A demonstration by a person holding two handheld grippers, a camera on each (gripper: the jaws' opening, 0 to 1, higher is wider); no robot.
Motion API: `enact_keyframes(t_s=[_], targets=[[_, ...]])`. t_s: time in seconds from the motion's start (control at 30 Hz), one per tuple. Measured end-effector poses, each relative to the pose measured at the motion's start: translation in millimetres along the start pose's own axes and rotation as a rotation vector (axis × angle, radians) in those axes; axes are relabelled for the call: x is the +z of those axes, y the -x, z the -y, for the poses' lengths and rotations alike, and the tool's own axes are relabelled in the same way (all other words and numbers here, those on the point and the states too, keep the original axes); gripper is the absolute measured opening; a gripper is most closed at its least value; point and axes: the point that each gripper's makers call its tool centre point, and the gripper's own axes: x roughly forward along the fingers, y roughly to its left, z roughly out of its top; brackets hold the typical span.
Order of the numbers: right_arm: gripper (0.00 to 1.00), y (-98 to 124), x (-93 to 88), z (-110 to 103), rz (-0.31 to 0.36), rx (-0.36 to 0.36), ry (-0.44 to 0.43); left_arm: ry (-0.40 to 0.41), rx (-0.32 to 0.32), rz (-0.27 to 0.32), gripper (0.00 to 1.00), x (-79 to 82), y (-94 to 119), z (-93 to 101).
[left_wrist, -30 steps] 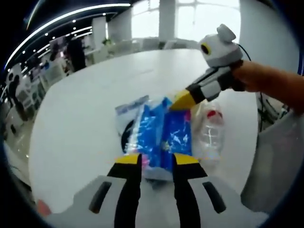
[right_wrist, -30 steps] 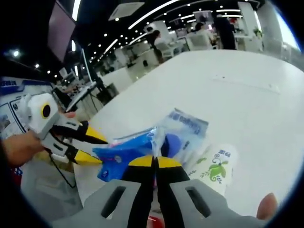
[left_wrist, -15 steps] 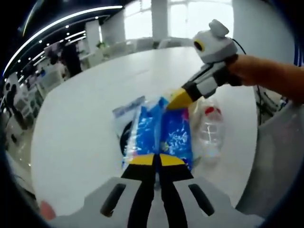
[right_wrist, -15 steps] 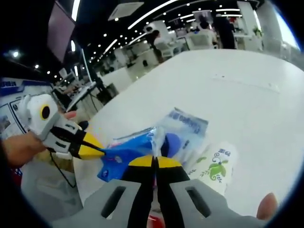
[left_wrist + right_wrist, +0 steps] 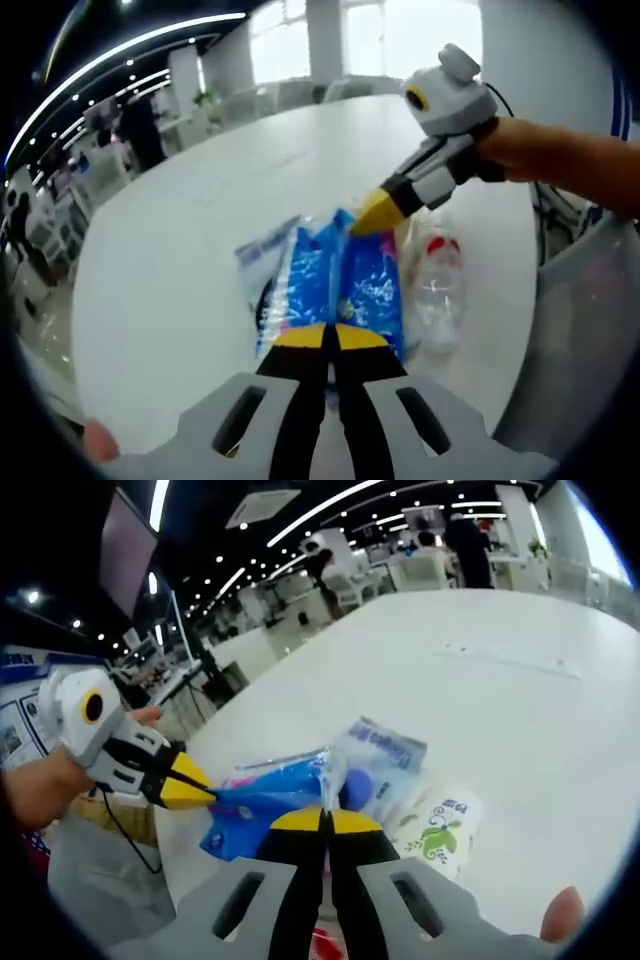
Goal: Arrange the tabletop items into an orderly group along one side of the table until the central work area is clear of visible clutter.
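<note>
Closed since earlier (left tool); both grip blue packet.

The broad white round table lies open beyond the crinkled blue plastic packet; a clear plastic bottle with red cap blocks one flank, a leaf-printed white pack crowds alongside.

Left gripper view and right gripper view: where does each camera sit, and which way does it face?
Left gripper view: rides the left tongs, facing along them over the blue packet and plastic bottle; a forearm holds the right tongs.
Right gripper view: rides the right tongs, facing the opposite way across the white table; a hand holds the left tongs.
Shared: the blue packet, pinched at opposite ends.
</note>
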Motion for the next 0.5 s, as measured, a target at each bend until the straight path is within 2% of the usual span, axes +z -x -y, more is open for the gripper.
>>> enact_keyframes(t_s=[0.23,0.5], targets=[[0.01,17,9.1,12,0.027,-0.023,0.000,-0.035,-0.023,0.006,0.00,20.7,-5,3.8],[0.01,45,16.1,33,0.062,-0.074,-0.016,-0.099,-0.073,0.009,0.00,53.0,-20,17.1]])
